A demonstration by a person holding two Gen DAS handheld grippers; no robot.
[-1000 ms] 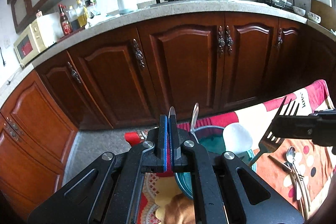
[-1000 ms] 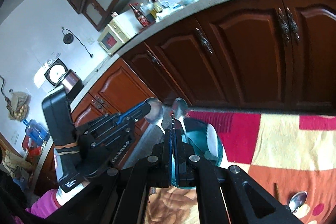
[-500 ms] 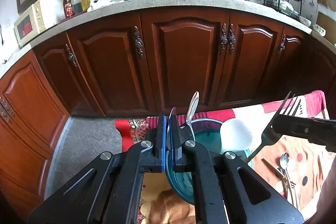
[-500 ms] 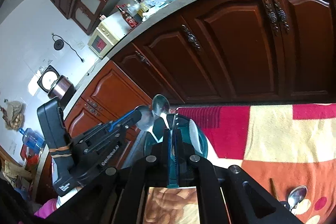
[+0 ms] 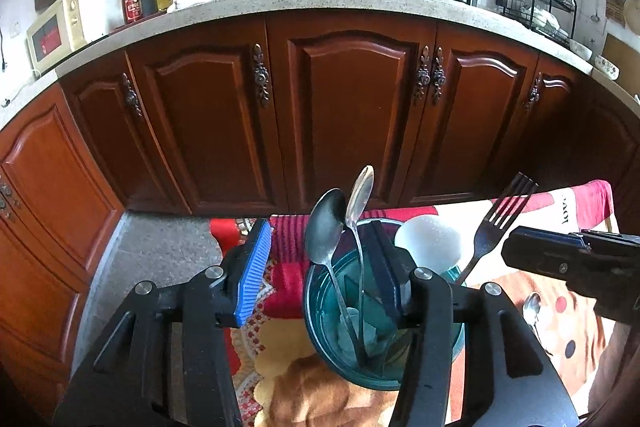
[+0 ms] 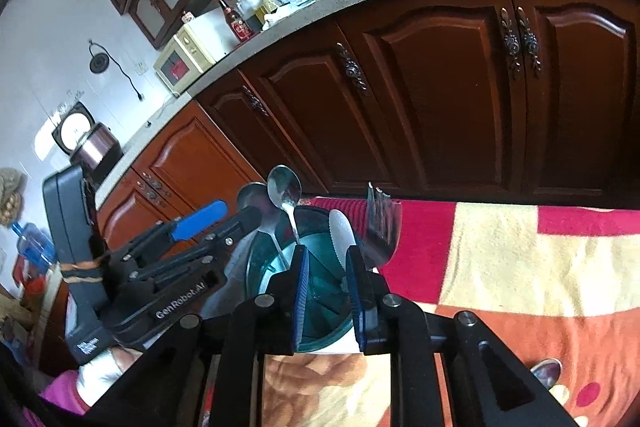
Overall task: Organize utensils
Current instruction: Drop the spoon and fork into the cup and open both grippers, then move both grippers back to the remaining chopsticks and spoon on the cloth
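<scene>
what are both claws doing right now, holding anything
Left claw: open, holding nothing.
Right claw: open; the fork sits beside it, not gripped.

- Spoons: polished metal, a glossy finish is shown.
- Fork: dull grey metal.
- Cup: translucent teal, glossy, ribbed wall.
- Tabletop cloth: matt woven fabric, fuzzy.
- Left gripper: matt black plastic; blue ribbed pads.
- Cabinet doors: varnished wood.
</scene>
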